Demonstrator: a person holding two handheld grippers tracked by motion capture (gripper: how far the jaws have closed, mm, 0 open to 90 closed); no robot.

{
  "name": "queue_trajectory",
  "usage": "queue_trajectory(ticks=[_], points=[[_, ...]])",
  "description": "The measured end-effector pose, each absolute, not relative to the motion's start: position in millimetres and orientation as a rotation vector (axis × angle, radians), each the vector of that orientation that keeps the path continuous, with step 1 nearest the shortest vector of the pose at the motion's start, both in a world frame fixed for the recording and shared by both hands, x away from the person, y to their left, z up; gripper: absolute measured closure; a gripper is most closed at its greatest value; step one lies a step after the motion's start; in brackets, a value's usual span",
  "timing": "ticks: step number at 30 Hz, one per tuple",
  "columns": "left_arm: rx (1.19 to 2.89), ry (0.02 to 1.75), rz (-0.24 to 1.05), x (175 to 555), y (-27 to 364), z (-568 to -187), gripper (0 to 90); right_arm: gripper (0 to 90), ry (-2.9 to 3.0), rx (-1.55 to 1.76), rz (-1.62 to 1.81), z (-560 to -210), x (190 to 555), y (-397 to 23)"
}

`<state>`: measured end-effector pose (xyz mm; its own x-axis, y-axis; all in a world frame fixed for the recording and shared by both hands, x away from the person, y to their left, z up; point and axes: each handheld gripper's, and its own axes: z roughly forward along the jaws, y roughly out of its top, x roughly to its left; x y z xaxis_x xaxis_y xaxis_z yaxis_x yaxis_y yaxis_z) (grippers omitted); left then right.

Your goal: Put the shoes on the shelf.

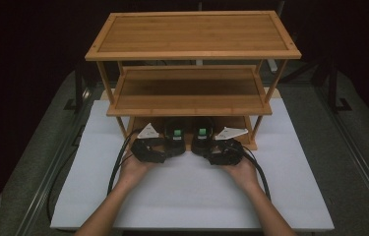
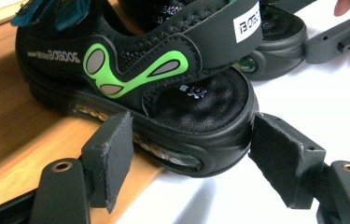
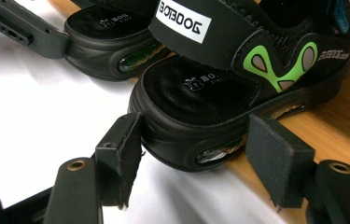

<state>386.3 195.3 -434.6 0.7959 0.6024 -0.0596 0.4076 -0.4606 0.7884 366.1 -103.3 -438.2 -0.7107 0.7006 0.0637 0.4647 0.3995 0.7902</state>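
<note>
Two black sandals with green markings lie toes-in on the bottom board of a bamboo shelf, their heels sticking out over a white board. In the left gripper view my left gripper has a pad against each side of the left sandal's heel. The right gripper holds the right sandal's heel the same way. From above, the left gripper and the right gripper sit side by side at the shelf's front, with the left sandal and right sandal just beyond.
The shelf's middle tier hangs low over both grippers, and thin posts stand at the corners. The bottom board ends as a step above the white board. Cables trail back beside the forearms.
</note>
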Motion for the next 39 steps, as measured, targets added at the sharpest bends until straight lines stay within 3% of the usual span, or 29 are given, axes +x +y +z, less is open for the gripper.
queue_trajectory(ticks=[19, 33, 39], points=[[2.116, 0.816, 0.302, 413.6, 197.4, -438.1, 31.5, 39.6, 2.319, 1.074, 1.162, -446.1, 401.0, -100.6], [2.125, 0.839, 0.297, 421.8, 187.5, -439.9, 31.6, 38.6, 2.312, 1.090, 1.156, -446.8, 401.0, -97.7], [2.129, 0.829, 0.288, 414.8, 190.5, -432.7, 24.9, 35.9, 2.320, 1.102, 1.183, -443.2, 396.2, -101.9]])
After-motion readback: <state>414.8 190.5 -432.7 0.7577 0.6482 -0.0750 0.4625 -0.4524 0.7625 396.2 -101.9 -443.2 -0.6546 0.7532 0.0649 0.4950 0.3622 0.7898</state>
